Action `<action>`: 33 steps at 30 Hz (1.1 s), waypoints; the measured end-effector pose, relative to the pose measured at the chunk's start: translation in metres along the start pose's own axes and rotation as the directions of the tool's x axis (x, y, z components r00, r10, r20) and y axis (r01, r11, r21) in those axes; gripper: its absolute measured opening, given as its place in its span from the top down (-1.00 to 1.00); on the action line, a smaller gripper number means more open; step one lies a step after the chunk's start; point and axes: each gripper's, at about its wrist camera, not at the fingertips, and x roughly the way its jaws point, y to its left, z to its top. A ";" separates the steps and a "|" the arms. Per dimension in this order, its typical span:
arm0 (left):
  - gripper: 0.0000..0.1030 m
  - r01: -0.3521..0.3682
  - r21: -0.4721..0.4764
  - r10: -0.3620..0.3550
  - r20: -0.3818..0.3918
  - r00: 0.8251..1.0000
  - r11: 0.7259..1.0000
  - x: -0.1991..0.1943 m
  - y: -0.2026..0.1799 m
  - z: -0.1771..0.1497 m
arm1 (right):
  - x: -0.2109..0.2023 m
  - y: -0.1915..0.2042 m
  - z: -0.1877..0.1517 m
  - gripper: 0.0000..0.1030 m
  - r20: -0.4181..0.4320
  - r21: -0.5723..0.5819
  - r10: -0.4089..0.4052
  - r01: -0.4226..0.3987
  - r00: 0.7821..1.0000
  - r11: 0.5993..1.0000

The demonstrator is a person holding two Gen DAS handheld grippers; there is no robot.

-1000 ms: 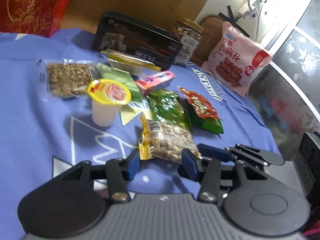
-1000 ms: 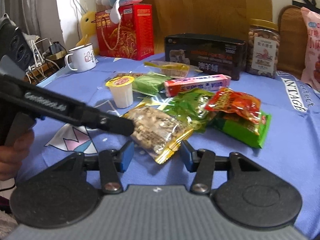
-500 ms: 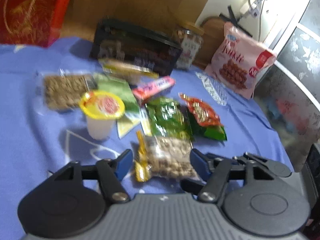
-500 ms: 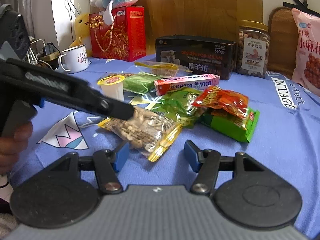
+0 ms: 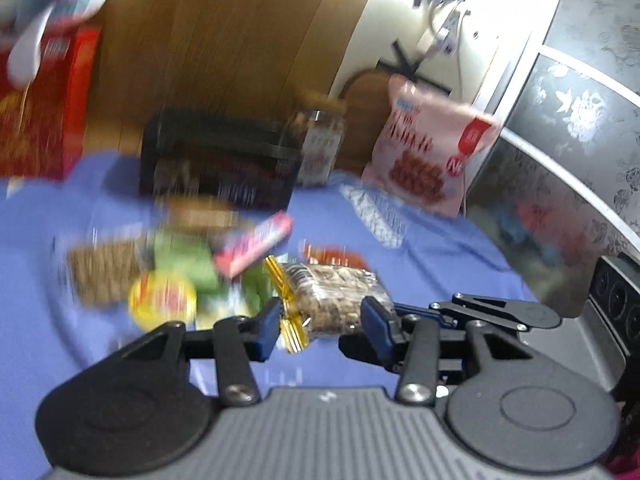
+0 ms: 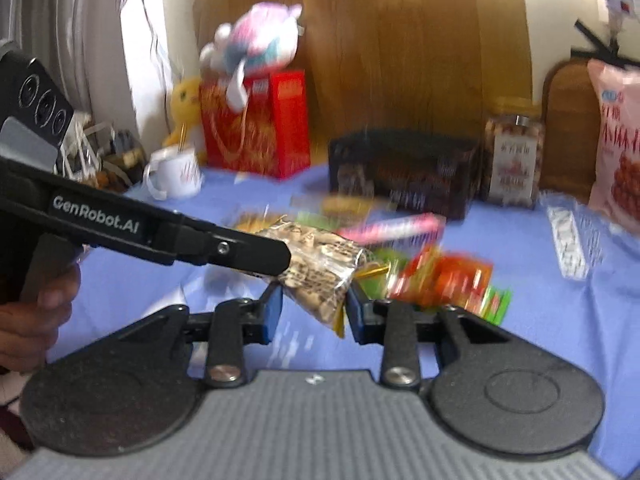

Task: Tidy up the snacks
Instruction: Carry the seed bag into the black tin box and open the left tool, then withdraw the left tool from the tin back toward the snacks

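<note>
A clear packet of peanuts with gold ends point(image 5: 332, 296) hangs just above the blue tablecloth point(image 5: 420, 264), caught between both grippers. My left gripper point(image 5: 324, 320) has its blue pads against the packet's two ends, and its jaws are closing. The right gripper point(image 6: 315, 312) pinches the same peanut packet point(image 6: 316, 268) from the other side, its jaws closing too. The left gripper's black finger point(image 6: 224, 248) lies across the packet in the right wrist view. Loose snacks lie beyond: a yellow-lidded jelly cup point(image 5: 162, 300), a pink bar box point(image 5: 256, 246) and a red and green packet point(image 6: 444, 280).
At the back stand a black box point(image 5: 216, 168), a nut jar point(image 5: 320, 148), a pink snack bag point(image 5: 424, 160) and a red gift box point(image 6: 256, 128) with a plush toy on top. A white mug point(image 6: 176, 172) sits at the far left. A hand holds the left gripper's handle.
Both grippers narrowed onto the peanut packet and rose, lifting it off the cloth. The views now tilt higher and are blurred.
</note>
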 end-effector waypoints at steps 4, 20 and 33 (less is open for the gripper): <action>0.15 -0.020 0.056 0.015 0.088 0.996 0.998 0.013 -0.005 0.050 | 0.014 -0.018 0.039 0.28 0.085 -0.011 -0.030 0.031 0.996 0.999; -0.02 -0.185 -0.067 0.187 0.023 0.982 0.980 0.180 0.078 0.152 | 0.184 -0.093 0.113 0.18 0.001 -0.075 -0.165 0.164 0.986 0.984; -0.05 -0.071 -0.091 0.085 0.162 0.983 0.993 0.044 0.031 0.089 | 0.050 -0.066 0.047 0.13 0.119 0.106 -0.067 0.054 0.991 0.993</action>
